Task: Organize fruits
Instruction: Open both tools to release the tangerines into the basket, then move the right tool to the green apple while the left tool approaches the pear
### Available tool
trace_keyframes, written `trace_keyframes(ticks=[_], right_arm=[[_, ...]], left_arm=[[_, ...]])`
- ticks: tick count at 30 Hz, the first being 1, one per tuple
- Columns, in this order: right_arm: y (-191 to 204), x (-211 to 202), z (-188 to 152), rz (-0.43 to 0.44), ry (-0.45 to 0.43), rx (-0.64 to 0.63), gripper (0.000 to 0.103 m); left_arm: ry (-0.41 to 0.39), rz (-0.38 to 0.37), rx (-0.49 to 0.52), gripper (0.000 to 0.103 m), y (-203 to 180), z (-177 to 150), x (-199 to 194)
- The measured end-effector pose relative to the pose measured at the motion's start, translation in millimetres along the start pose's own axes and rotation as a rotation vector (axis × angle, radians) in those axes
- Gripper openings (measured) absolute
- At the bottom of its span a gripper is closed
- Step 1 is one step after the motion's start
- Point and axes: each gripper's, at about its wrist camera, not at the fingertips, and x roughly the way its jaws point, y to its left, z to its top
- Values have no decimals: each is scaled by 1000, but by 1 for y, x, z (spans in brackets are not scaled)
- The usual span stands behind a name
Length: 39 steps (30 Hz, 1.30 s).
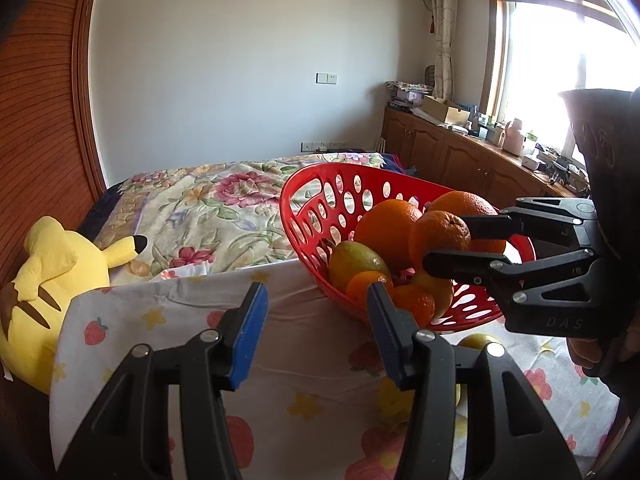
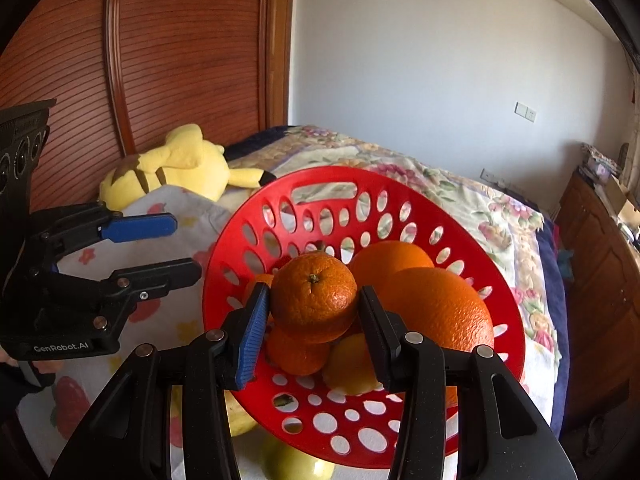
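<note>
A: What appears at the left of the figure?
B: The left gripper (image 2: 182, 246), fingers parted and empty, above the strawberry-print cloth (image 1: 316, 360) covering the tabletop; a yellow plush toy (image 2: 180, 164) lies on the bed (image 2: 460, 196) beyond the cloth's far left corner.

A: And to the right?
B: The red basket (image 2: 500, 312), tilted at the cloth's far edge, holding oranges and a green pear (image 1: 352, 262). The right gripper (image 2: 312, 312) clamps a small orange (image 2: 314, 302) above the basket. Two yellow-green fruits (image 2: 296, 464) lie on the cloth beneath its near rim.
</note>
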Motion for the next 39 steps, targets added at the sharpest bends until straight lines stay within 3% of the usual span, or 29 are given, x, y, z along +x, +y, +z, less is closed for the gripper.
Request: trace_keyframes(ticks=[10, 18, 39], right_arm=[[2, 0, -6, -17, 3, 7, 46], [3, -24, -11, 1, -37, 55, 47], [3, -77, -61, -30, -69, 161, 49]], left_arm=[[3, -21, -1, 52, 2, -3, 3], [4, -21, 8, 52, -1, -4, 0], [13, -44, 75, 56, -30, -9, -30]])
